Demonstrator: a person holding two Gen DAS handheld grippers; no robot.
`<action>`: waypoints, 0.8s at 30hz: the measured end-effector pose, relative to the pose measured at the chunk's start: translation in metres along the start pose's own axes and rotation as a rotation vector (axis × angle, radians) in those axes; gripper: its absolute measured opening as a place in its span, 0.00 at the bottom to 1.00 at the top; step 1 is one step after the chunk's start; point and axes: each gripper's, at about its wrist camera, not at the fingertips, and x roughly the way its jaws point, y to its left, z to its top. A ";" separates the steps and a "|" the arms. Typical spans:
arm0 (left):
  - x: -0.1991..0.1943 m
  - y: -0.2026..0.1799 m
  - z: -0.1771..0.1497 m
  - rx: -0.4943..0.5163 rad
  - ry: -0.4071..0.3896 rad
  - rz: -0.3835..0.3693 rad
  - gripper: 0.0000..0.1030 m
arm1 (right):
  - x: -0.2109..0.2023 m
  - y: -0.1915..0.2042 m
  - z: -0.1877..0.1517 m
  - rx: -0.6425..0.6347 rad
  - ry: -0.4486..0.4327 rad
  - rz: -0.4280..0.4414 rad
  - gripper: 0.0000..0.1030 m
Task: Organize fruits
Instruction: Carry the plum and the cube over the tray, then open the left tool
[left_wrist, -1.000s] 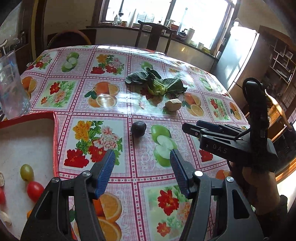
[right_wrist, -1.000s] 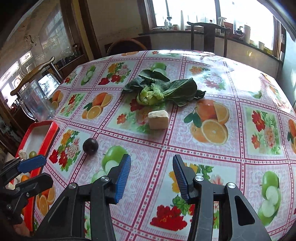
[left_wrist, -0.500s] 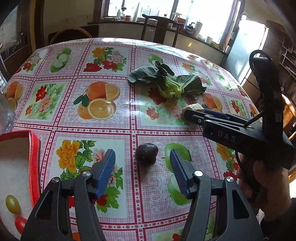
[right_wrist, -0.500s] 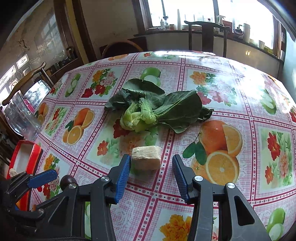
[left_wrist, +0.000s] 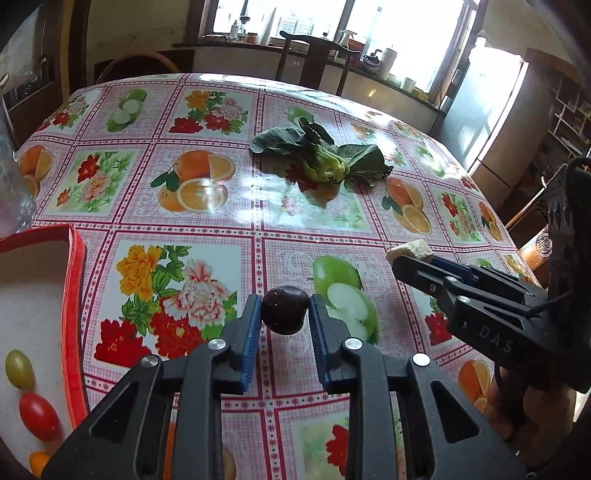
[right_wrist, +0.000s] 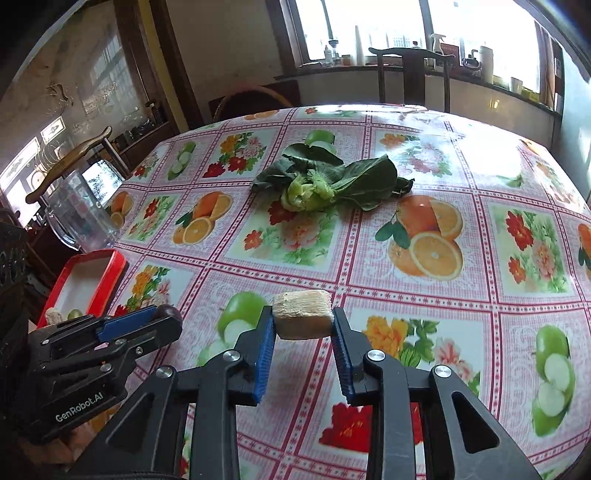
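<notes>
A dark purple round fruit (left_wrist: 284, 312) rests on the flowered tablecloth, and my left gripper (left_wrist: 284, 301) is shut on it, its blue pads pressing both sides. From the right wrist view the same fruit (right_wrist: 170, 312) peeks out at the left gripper's (right_wrist: 162, 318) tip. My right gripper (right_wrist: 303, 314) is closing on a pale tan fibrous chunk (right_wrist: 302, 319), with the pads touching both its ends. The left wrist view shows that chunk (left_wrist: 409, 252) at the right gripper's (left_wrist: 410, 260) tip. A red tray (left_wrist: 75, 295) with a white inside lies to the left.
Small green, red and orange fruits lie in the tray (right_wrist: 118, 264). A leafy green vegetable (left_wrist: 321, 162) lies mid-table. A clear plastic jug (right_wrist: 79, 214) stands at the left edge beyond the tray. A dark chair (right_wrist: 410, 74) stands at the table's far side.
My left jaws closed onto the dark fruit. My right gripper reached the tan chunk beside the greens, narrowed on it and drew it back toward the near side.
</notes>
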 end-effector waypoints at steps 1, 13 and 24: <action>-0.005 0.001 -0.004 -0.005 -0.005 -0.002 0.23 | -0.005 0.004 -0.006 -0.002 -0.002 0.008 0.29; -0.076 0.018 -0.046 -0.022 -0.070 -0.011 0.23 | -0.055 0.055 -0.050 -0.004 -0.035 0.097 0.29; -0.125 0.039 -0.058 -0.041 -0.140 0.004 0.23 | -0.071 0.102 -0.060 -0.049 -0.044 0.138 0.29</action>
